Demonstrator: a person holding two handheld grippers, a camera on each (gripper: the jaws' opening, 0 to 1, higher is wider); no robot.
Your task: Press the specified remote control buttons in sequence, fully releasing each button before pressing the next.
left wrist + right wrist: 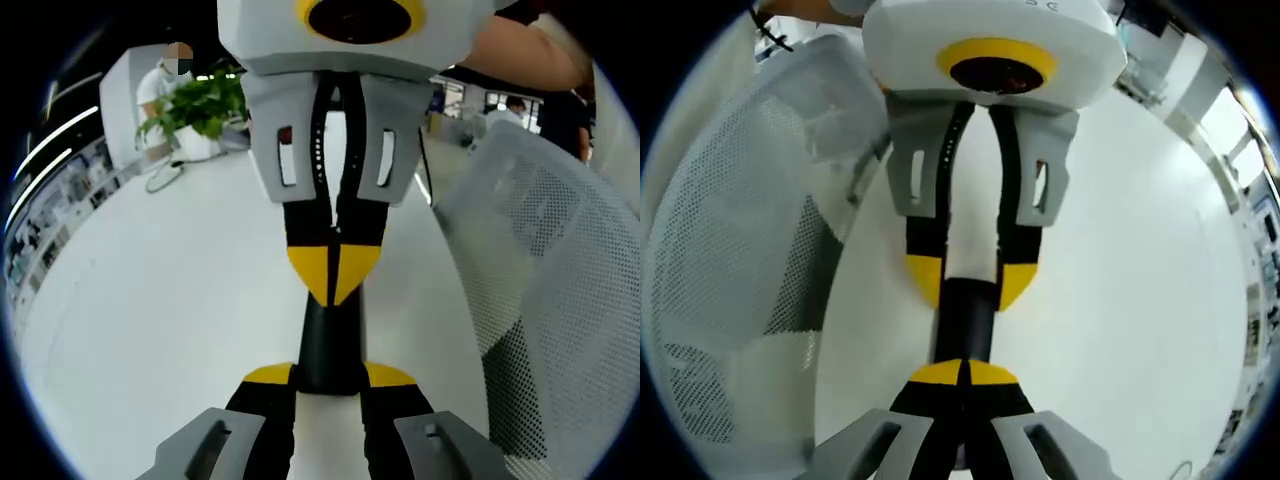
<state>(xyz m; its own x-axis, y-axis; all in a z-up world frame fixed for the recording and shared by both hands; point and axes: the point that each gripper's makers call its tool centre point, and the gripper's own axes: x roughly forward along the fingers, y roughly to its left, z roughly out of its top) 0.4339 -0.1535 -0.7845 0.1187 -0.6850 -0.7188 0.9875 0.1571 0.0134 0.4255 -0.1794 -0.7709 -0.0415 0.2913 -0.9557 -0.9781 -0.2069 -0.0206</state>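
The left claw point(330, 378) is gripping the remote point(330, 340), its yellow-tipped jaws parted just enough to sit on either side of the dark body. The right claw point(335, 275) is clenched with nothing between its jaws, the two yellow tips meeting in a point that is touching the remote's black end. The remote is being held over the white tabletop point(150, 330), between the two claws facing each other. The right gripper view is showing what the other cannot: the remote's upper length is white and runs up between the left claw's jaws, with only the near end black. A white mesh chair point(540, 250) is standing beside the tabletop in both views. The left gripper view is also taking in a potted plant point(200, 100) at the tabletop's far edge, with a person point(160, 85) sitting behind it.
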